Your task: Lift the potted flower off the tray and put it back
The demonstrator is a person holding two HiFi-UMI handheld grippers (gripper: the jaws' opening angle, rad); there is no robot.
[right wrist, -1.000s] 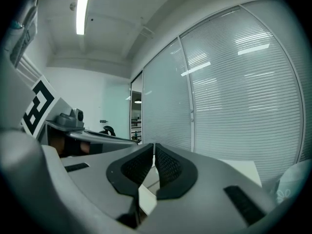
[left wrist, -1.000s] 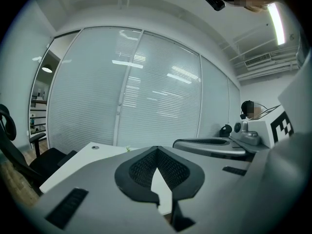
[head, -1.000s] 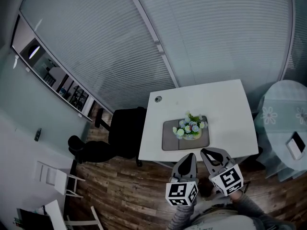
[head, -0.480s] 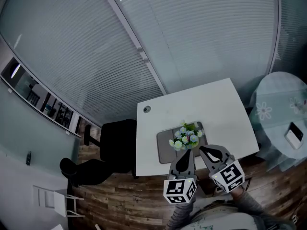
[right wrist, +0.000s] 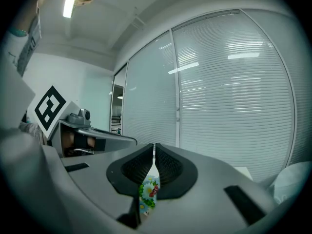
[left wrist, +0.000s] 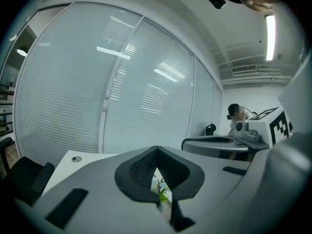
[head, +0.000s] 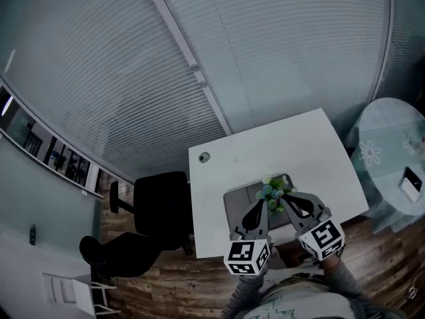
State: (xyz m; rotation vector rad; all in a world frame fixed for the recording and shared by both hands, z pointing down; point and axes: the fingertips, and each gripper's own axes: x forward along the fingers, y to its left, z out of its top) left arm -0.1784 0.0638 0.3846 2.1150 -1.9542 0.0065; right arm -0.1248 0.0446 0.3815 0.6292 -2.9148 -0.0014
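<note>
Though not yet touching anything, lined up squarely for the lift. Far left: a black office chair [head: 159, 201], parked beside the desk [head: 265, 145], clear of the action. On the near half of the desk, a grey tray [head: 238, 201], lying flat, probably there to mark the home spot for the put-back.

Next along, the left tool [head: 256, 210], hovering over the tray's near edge in the head view. Jaws pressed together, pinching nothing. Just a sliver of the potted flower [left wrist: 161, 189] glimpsed past the tips in the left gripper view.

Right beside it, that potted flower [head: 272, 191] itself, upright on the right part of the tray, untouched, blossoms partly masked by the tool tips.

Then the right tool [head: 292, 201], flanking from the other side, likewise clamped shut on nothing. Daisies peeking through the slit beyond its tips in the right gripper view.

Both angled inward toward the flower, which reads as a two-sided approach. Must spread before any grasp; shut like this, could only nudge or tip the thing over. Lift not yet begun.

Far right and well apart, a round side table [head: 392, 145] under a flower-print cloth, with a small flat device [head: 412, 183] on top. No part in this.
</note>
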